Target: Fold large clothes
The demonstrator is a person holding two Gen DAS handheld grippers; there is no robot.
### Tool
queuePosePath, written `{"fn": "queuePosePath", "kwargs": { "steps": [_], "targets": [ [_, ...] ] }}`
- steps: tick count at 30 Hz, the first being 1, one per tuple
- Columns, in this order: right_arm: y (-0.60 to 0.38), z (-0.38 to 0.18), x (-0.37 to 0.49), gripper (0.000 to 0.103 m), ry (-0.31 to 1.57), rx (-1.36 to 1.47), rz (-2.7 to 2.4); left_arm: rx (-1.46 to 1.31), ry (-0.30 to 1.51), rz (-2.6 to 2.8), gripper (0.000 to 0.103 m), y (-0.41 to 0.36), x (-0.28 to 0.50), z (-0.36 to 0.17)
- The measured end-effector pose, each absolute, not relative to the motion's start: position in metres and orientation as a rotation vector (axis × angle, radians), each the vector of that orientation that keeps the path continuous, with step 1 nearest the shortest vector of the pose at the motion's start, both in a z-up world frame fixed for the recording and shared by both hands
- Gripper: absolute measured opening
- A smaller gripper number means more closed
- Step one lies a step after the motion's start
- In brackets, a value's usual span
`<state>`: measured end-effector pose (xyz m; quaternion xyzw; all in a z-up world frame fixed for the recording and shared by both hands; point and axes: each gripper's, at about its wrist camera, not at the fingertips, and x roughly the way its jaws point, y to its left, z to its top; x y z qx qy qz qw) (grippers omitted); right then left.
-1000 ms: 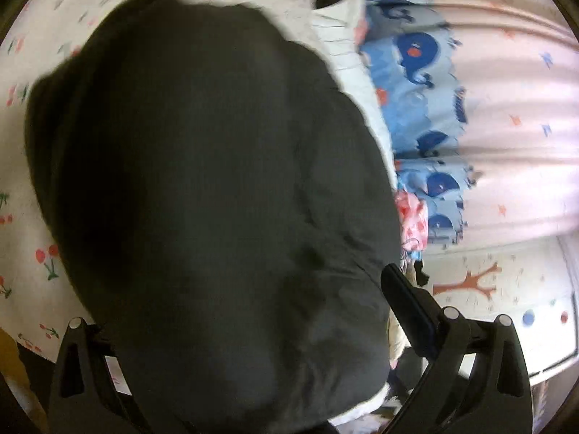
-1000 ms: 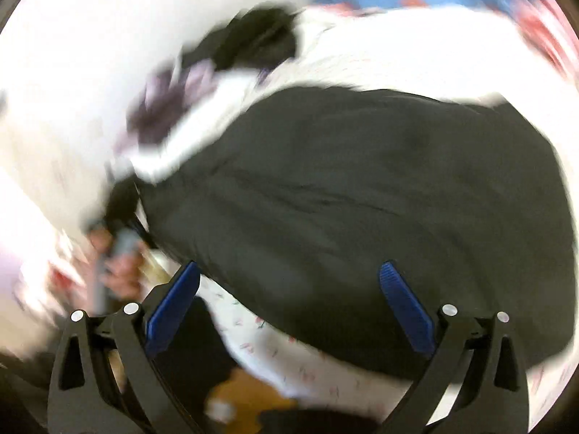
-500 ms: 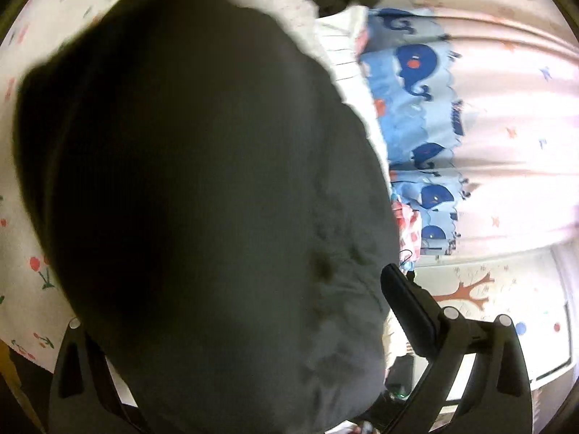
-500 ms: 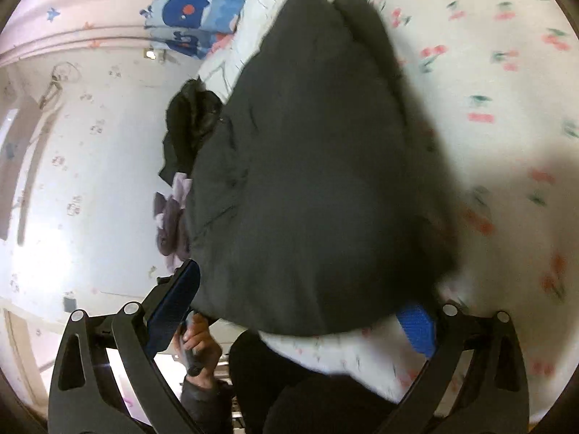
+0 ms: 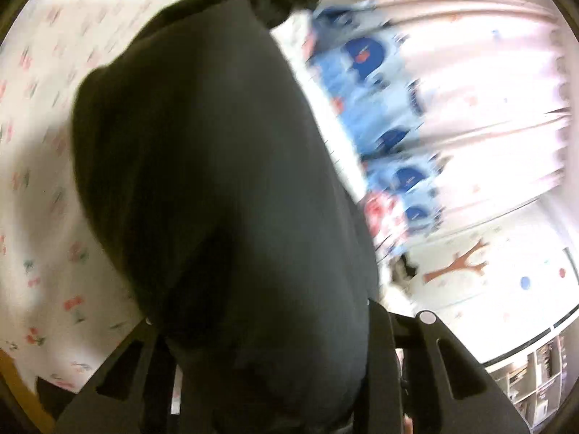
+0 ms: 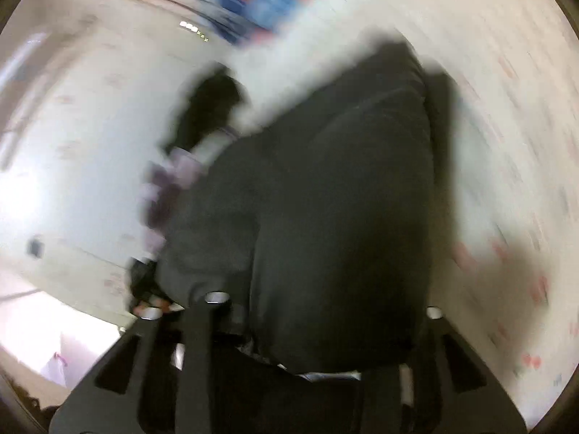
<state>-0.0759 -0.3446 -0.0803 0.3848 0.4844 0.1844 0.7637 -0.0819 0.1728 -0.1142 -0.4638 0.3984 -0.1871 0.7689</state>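
Black garment (image 5: 224, 217) lay bunched on the cherry-print bed sheet (image 5: 39, 188). Left gripper (image 5: 267, 369) and right gripper (image 6: 318, 354) were both closing, cloth between the fingers; blur hid whether they pressed it. Only left view showed the whale-print fabric (image 5: 380, 83) clearly; only right view showed a hand (image 6: 148, 289).
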Motion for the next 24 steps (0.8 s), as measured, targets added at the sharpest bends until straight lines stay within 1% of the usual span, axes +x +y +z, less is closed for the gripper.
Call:
{"fn": "queuePosePath", "kwargs": {
  "steps": [1,2,4,5,7,8,9,10,11,14,16,17,18,19,20,21,22,24],
  "targets": [
    [-0.353,-0.097,-0.081,0.042,1.085,0.905,0.388,-1.047,0.901,-0.394,0.046,0.174,-0.082,-0.128],
    [-0.365,-0.105,-0.093,0.045,1.064,0.982,0.377,-1.078,0.903,-0.392,0.049,0.176,-0.086,-0.135],
    [-0.378,-0.090,-0.107,0.047,0.979,0.938,0.292,-1.070,0.890,-0.384,0.060,0.178,-0.090,-0.137],
    [-0.384,-0.066,-0.114,0.048,0.904,0.851,0.197,-1.063,0.886,-0.364,0.064,0.177,-0.089,-0.135],
    [-0.383,-0.025,-0.116,0.054,0.787,0.706,0.074,-1.087,0.876,-0.348,0.077,0.174,-0.085,-0.132],
    [-0.375,0.004,-0.113,0.061,0.700,0.624,0.034,-1.088,0.878,-0.341,0.078,0.171,-0.082,-0.131],
    [-0.368,0.021,-0.107,0.068,0.659,0.581,0.038,-1.086,0.876,-0.334,0.078,0.167,-0.080,-0.130],
    [-0.351,0.037,-0.092,0.072,0.640,0.519,0.063,-1.085,0.872,-0.325,0.078,0.162,-0.078,-0.130],
    [-0.322,0.050,-0.065,0.077,0.667,0.428,0.110,-1.089,0.870,-0.317,0.078,0.159,-0.077,-0.130],
    [-0.244,0.052,-0.003,0.077,0.750,0.229,0.212,-1.112,0.858,-0.289,0.078,0.155,-0.078,-0.132],
    [-0.180,0.035,0.048,0.077,0.816,0.078,0.248,-1.116,0.849,-0.295,0.077,0.154,-0.079,-0.130],
    [-0.147,0.020,0.073,0.077,0.842,-0.006,0.241,-1.108,0.843,-0.300,0.076,0.153,-0.080,-0.129],
    [-0.128,-0.003,0.087,0.077,0.868,-0.063,0.213,-1.094,0.836,-0.306,0.070,0.152,-0.081,-0.127],
    [-0.110,-0.029,0.108,0.077,0.916,-0.134,0.161,-1.074,0.826,-0.322,0.062,0.151,-0.081,-0.126],
    [-0.099,-0.055,0.116,0.085,0.965,-0.180,0.132,-1.061,0.817,-0.341,0.060,0.149,-0.081,-0.124],
    [-0.094,-0.083,0.131,0.089,1.000,-0.192,0.136,-1.040,0.806,-0.364,0.056,0.145,-0.080,-0.120],
    [-0.094,-0.093,0.144,0.089,1.025,-0.176,0.129,-1.007,0.806,-0.362,0.052,0.141,-0.079,-0.115],
    [-0.092,-0.093,0.151,0.089,1.078,-0.162,0.125,-0.971,0.806,-0.364,0.051,0.137,-0.078,-0.109]
  ]
}}
